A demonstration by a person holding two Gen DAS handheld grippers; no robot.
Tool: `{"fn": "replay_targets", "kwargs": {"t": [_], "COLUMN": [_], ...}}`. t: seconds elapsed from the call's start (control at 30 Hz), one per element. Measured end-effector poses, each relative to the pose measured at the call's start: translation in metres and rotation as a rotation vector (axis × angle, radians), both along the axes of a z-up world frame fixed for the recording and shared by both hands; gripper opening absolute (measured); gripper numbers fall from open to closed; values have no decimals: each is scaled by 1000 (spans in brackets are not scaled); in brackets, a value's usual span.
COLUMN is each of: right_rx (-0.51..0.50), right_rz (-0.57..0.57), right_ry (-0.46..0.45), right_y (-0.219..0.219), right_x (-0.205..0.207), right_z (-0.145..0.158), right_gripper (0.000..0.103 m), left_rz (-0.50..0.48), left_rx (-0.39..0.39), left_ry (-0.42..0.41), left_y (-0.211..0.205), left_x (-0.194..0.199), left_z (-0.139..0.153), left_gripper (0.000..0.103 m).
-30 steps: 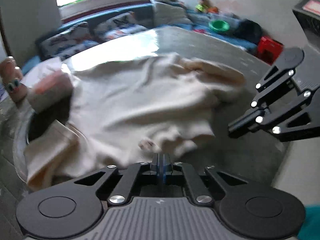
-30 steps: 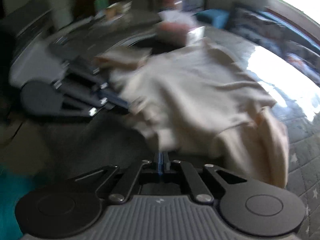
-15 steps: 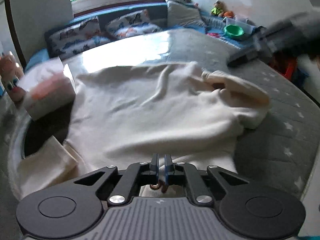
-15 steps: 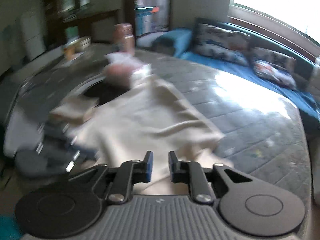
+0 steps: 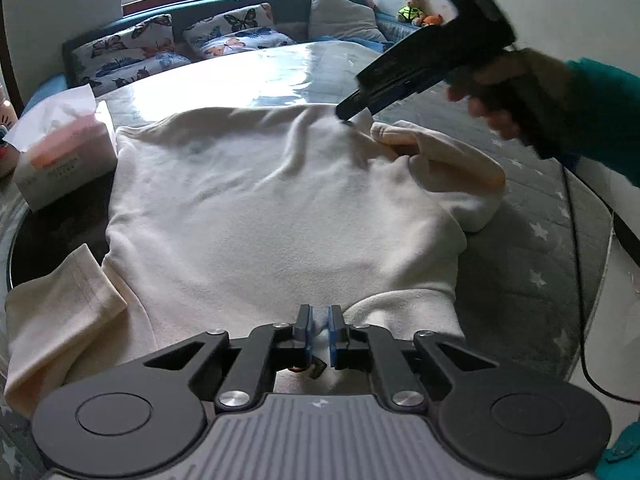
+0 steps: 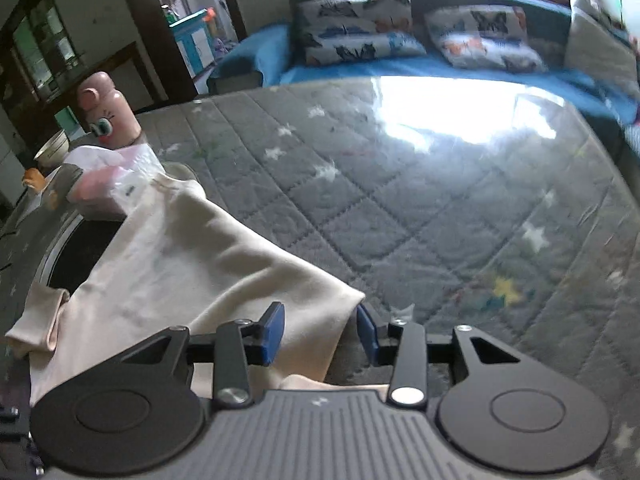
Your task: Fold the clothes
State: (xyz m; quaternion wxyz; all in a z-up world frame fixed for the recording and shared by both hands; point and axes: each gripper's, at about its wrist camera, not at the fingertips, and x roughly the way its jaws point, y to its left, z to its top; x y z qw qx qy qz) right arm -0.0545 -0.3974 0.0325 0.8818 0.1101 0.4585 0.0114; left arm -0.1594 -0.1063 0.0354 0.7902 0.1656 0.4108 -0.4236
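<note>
**Cream shirt spread flat, both grippers at its edges**

Cream soft-knit shirt [image 5: 280, 208] lies spread on a grey quilted star-print table cover [image 6: 420, 208], w/ shallow wrinkles; one short sleeve [image 5: 60, 304] flat at near left, other sleeve [image 5: 448, 164] rolled into a bulge at far right. Near hem is hidden under the left gripper [image 5: 319, 330]; its blue-padded jaws are nearly closed, pinching a bit of fabric. Right gripper [image 6: 320, 330] has jaws wide apart, a far corner of the shirt lying between them, not clamped. In left view its tips are blurred. Plastic-wrapped tissue pack [image 5: 64, 160] sits just beside shirt's far left corner; pink bottle w/ cartoon eye [image 6: 108, 112] stands behind it.
</note>
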Motion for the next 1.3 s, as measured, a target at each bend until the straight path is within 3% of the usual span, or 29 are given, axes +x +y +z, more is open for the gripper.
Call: {"fn": "replay_targets", "kwargs": {"t": [0.03,0.07,0.1,0.2,0.4,0.53,0.7,0.8,0.97,1.07,1.1,1.2,1.3], "right_rx": [7,5,0,-137,-369,-224,-57,26,57,9,-11,-172,-394], "right_rz": [10,20,30,91,559,667,450,302,254,297,315,344,339], "right_ry": [7,5,0,-90,-185,-130,-111,-74,24,58,68,36,-48], "right_y": [2,5,7,30,112,128,90,63,62,74,78,92,92], "right_x": [0,0,-1,-8,-60,-81,-54,-25,2,3,2,0,2], "right_z": [-3,-2,-1,17,35,36,50,43,16,10,9,24,46], "right_gripper": [20,10,7,7,8,22,22,24,32,25,12,8,2], "left_rz": [-3,-5,-5,-4,-2,-7,-16,-13,27,58,71,106,134], "left_rx": [1,2,2,-1,-10,-12,-13,-18,-30,-52,-54,-56,-45], "left_ry": [1,3,5,21,22,21,22,21,15,6,-5,-13,-9], "left_y": [0,0,0,-1,-2,-2,-1,0,10,20,22,26,30], "left_x": [0,0,1,7,8,7,6,6,11,16,19,31,41], "left_z": [0,1,1,3,0,1,3,6,13,21,23,25,21], "left_gripper": [7,8,10,11,13,17,27,28,33,40,42,42,42]}}
